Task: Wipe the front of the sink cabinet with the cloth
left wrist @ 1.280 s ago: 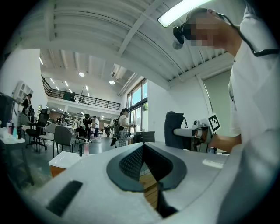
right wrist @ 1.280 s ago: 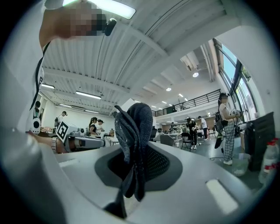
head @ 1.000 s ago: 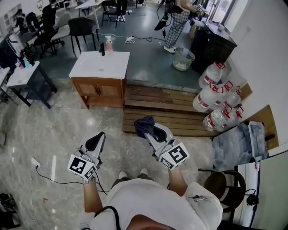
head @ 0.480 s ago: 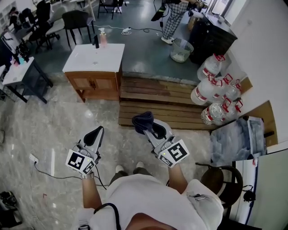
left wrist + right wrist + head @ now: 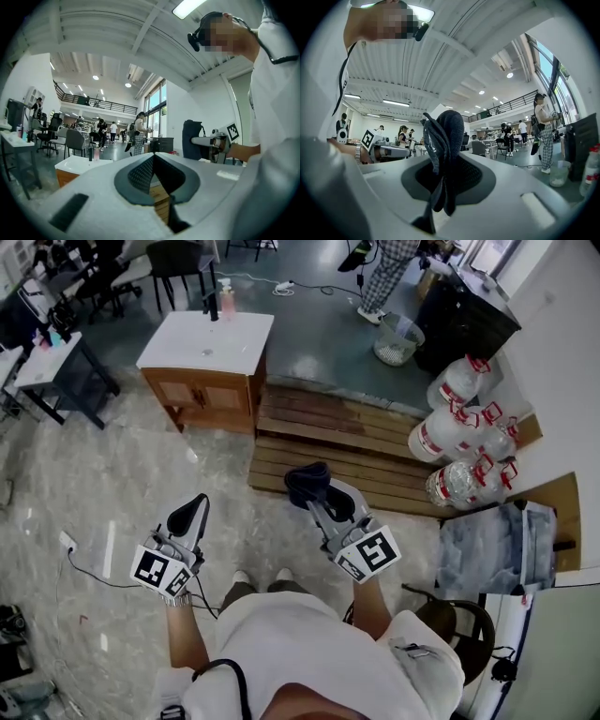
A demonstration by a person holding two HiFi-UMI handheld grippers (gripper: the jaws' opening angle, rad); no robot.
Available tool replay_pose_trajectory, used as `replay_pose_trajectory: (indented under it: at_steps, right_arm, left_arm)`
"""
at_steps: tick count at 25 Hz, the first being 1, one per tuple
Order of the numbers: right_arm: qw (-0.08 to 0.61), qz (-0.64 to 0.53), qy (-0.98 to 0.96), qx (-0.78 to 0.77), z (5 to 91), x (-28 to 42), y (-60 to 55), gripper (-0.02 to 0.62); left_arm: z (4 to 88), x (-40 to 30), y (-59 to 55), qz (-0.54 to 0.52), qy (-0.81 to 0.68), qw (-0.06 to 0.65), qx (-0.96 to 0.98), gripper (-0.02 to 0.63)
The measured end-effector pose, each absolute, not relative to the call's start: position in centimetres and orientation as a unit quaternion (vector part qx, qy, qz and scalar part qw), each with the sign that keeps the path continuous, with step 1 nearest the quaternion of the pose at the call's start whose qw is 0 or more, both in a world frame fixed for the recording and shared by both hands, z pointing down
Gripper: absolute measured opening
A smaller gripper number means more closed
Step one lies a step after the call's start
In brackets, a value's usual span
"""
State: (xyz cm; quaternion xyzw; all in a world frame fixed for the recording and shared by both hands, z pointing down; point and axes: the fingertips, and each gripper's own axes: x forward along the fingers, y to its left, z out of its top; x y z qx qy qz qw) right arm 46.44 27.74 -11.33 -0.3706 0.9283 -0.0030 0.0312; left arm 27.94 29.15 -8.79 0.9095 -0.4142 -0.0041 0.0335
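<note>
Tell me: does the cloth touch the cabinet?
Apart. The head view shows the cloth, clamped in the right gripper, with a wide gap to the cabinet.

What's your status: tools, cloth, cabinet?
Right tool shut on cloth. Left tool shut, empty. Sink cabinet ahead across the floor, no contact yet. Wooden pallets to its right.

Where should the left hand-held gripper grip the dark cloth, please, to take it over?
Probably on the bunched end of the cloth that sticks out past the right hand-held gripper, coming from the left. That wad stands free beyond the jaws, shut on its lower folds. The left hand-held gripper is shut and empty, so open it first.
</note>
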Motion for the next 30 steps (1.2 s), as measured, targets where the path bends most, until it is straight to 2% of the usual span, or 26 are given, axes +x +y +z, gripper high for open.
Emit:
replay_pose_trajectory:
  at_steps: [7, 17, 24, 30]
  right_arm:
    - [0.048, -0.006, 0.941, -0.334, -10.5, 46.4, 25.9, 0.058]
    - [0.049, -0.012, 0.954, -0.294, -9.0, 42.1, 22.9, 0.06]
    - [0.039, -0.015, 0.951, -0.305, -8.4, 35.3, 19.4, 0.061]
    - [0.028, -0.023, 0.944, -0.328, -8.7, 25.6, 13.5, 0.061]
  left_arm:
    - [-7.8, 28.4, 29.0, 0.004, -0.443, 0.035, 0.896, 0.002]
    - [-6.3, 26.1, 26.7, -0.002, -0.448, 0.037, 0.893, 0.001]
    - [-5.7, 19.3, 22.4, -0.01, -0.433, 0.043, 0.9, 0.001]
    - [-6.3, 10.3, 15.8, -0.007, -0.406, 0.045, 0.913, 0.002]
